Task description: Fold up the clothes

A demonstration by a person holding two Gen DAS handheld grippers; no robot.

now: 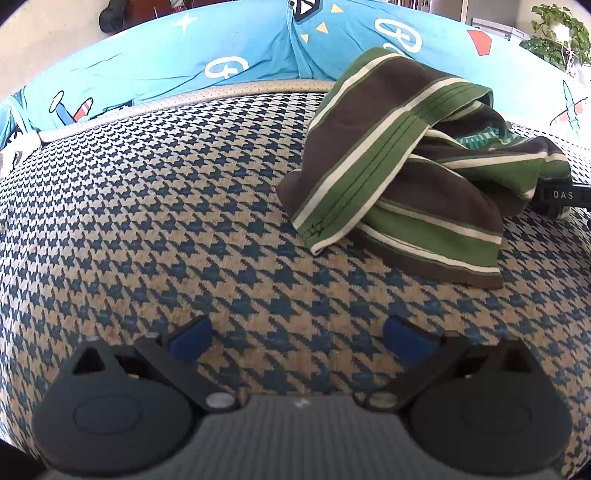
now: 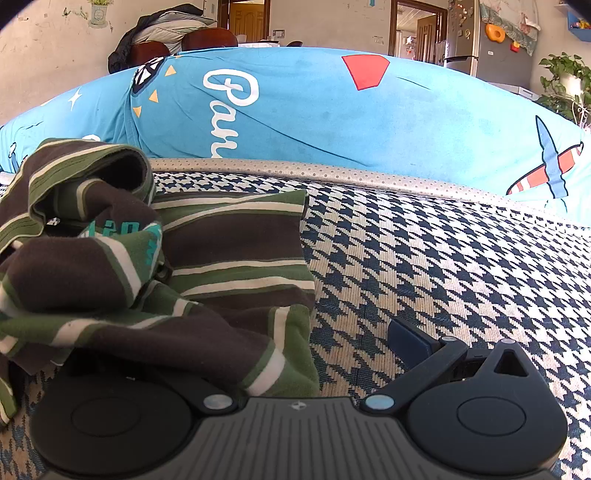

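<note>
A crumpled brown, green and cream striped garment [image 1: 399, 177] lies on the houndstooth mat [image 1: 166, 221], ahead and to the right of my left gripper [image 1: 299, 339]. That gripper is open, with only mat between its blue pads [image 1: 192, 339]. In the right wrist view the same garment [image 2: 147, 266] fills the left side and drapes over the left finger of my right gripper [image 2: 295, 343], hiding it. The right finger's blue pad [image 2: 406, 339] stands wide apart over bare mat, so the jaws are open. The right gripper's black body [image 1: 561, 195] shows just behind the garment at the right edge.
A large blue cartoon-print cushion or duvet [image 2: 314, 107] runs along the back edge of the mat [image 2: 443, 266]. Behind it are a chair with a dark jacket [image 2: 166, 33], doorways, a fridge [image 2: 476, 33] and a potted plant [image 2: 565, 85].
</note>
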